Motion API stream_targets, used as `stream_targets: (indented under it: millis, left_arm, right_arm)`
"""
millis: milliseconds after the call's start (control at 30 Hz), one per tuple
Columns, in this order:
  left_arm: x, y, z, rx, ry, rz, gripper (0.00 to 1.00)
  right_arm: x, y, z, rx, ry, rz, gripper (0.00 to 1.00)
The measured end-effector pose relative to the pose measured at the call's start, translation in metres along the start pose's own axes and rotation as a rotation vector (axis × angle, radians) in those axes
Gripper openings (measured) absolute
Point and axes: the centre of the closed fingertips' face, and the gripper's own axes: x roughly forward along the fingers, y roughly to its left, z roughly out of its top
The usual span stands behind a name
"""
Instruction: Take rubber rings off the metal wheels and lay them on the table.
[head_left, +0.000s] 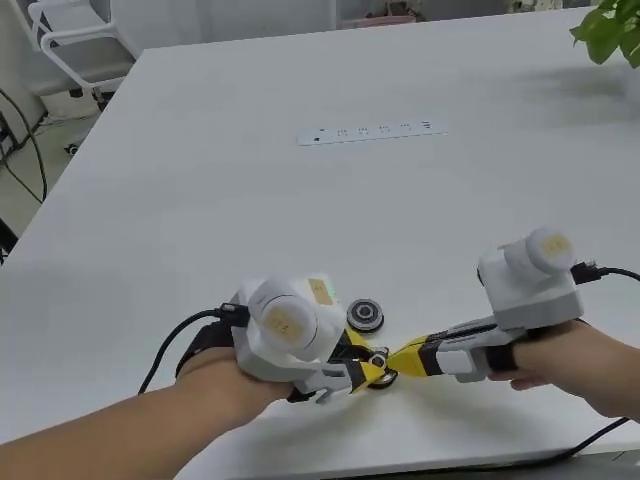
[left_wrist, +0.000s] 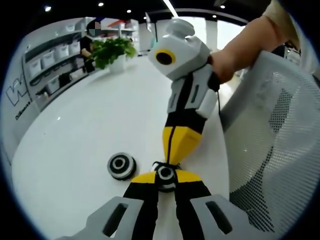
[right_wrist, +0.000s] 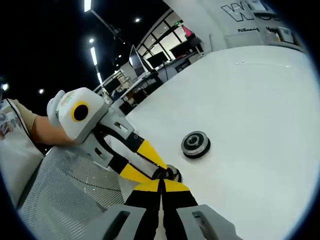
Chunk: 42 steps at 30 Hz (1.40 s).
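The held metal wheel (left_wrist: 165, 176) sits low and centre in the left gripper view, between the two yellow tips of the left gripper (left_wrist: 166, 177), which close on it from either side. In the head view this wheel (head_left: 384, 377) is at the bottom centre of the frame, just above the table (head_left: 300, 220), where the two grippers meet. The right gripper (left_wrist: 178, 150) comes down from the upper middle of the left gripper view; its yellow fingers are pressed together with no gap, and their tip touches the top edge of the wheel, where a thin black loop of the rubber ring (left_wrist: 163, 164) stands up from the rim. It seems to pinch that loop, though the contact is small. A second wheel (head_left: 365, 315), black ring on it, lies flat on the table just above the left gripper's white body in the head view, apart from both grippers. Each gripper is held in a hand, with forearms entering from the lower corners. Further up the table lies a white power strip (head_left: 370, 131). A green plant (head_left: 610, 30) shows at the upper right corner, a white chair frame (head_left: 70, 40) at the upper left. A grey mesh chair back (left_wrist: 272, 150) fills the right side of the left gripper view.
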Motion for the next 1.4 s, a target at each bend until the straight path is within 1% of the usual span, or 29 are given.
stream_targets:
  millis: [100,133,167,200,267,333,367,433,500,600,733,867,900,1000,1033,1067,1233,1400]
  left_arm:
    - [0.000,0.000,0.000,0.000,-0.002,0.000,0.11]
    - [0.000,-0.001,-0.001,0.000,0.000,-0.002,0.11]
    - [0.000,0.000,-0.001,-0.002,-0.003,0.000,0.11]
    - [0.000,0.000,-0.001,-0.005,-0.006,-0.001,0.11]
    - [0.000,0.000,-0.001,-0.001,-0.008,-0.003,0.11]
    - [0.000,0.001,-0.001,-0.002,-0.009,-0.003,0.11]
    - [0.000,0.001,-0.001,-0.001,-0.011,-0.003,0.11]
    - [0.000,0.001,-0.001,-0.002,-0.015,-0.005,0.12]
    - [0.000,0.001,0.000,0.003,-0.022,-0.008,0.12]
    - [0.000,0.001,0.000,0.015,-0.029,-0.011,0.12]
    - [0.000,0.000,0.001,0.040,-0.037,-0.019,0.14]
    - [-0.001,0.001,0.001,0.020,-0.048,-0.040,0.15]
    - [-0.002,-0.002,0.001,0.018,-0.047,-0.052,0.16]
    - [-0.003,-0.003,0.001,0.041,-0.036,-0.054,0.18]
    - [-0.004,-0.005,0.001,0.034,-0.036,-0.067,0.19]
    - [-0.004,-0.004,0.001,0.032,-0.036,-0.066,0.20]
    - [-0.013,-0.006,0.008,0.002,-0.068,-0.079,0.22]
    - [-0.026,-0.007,0.013,0.009,-0.091,-0.074,0.27]
  right_arm:
    - [0.003,0.008,0.001,-0.013,0.000,0.027,0.00]
    - [0.006,0.019,0.014,0.034,-0.067,0.065,0.00]
    - [0.002,0.017,0.006,-0.016,-0.006,0.064,0.00]
    - [0.004,0.012,0.005,-0.035,-0.011,0.046,0.00]
    - [0.003,0.011,0.005,-0.010,-0.022,0.054,0.00]
    - [0.001,0.008,0.004,-0.008,-0.023,0.046,0.00]
    - [0.000,0.006,0.004,-0.003,-0.025,0.041,0.00]
    - [-0.005,-0.003,0.003,0.009,-0.029,0.021,0.00]
    - [-0.006,-0.007,0.001,0.014,-0.027,0.008,0.00]
    - [-0.005,-0.007,0.000,0.002,-0.017,-0.001,0.00]
    - [-0.005,-0.009,0.002,-0.008,-0.018,-0.006,0.00]
    - [-0.004,-0.008,0.003,-0.015,-0.019,-0.006,0.00]
    - [-0.005,-0.008,0.004,-0.017,-0.019,-0.007,0.00]
    - [-0.004,-0.006,0.004,-0.020,-0.019,-0.003,0.00]
    - [-0.004,-0.006,0.004,-0.023,-0.018,-0.002,0.00]
    - [-0.004,-0.004,0.004,-0.024,-0.020,-0.001,0.00]
    - [-0.005,-0.003,0.008,-0.030,-0.029,0.000,0.00]
    - [-0.007,-0.001,0.011,-0.038,-0.042,0.004,0.00]
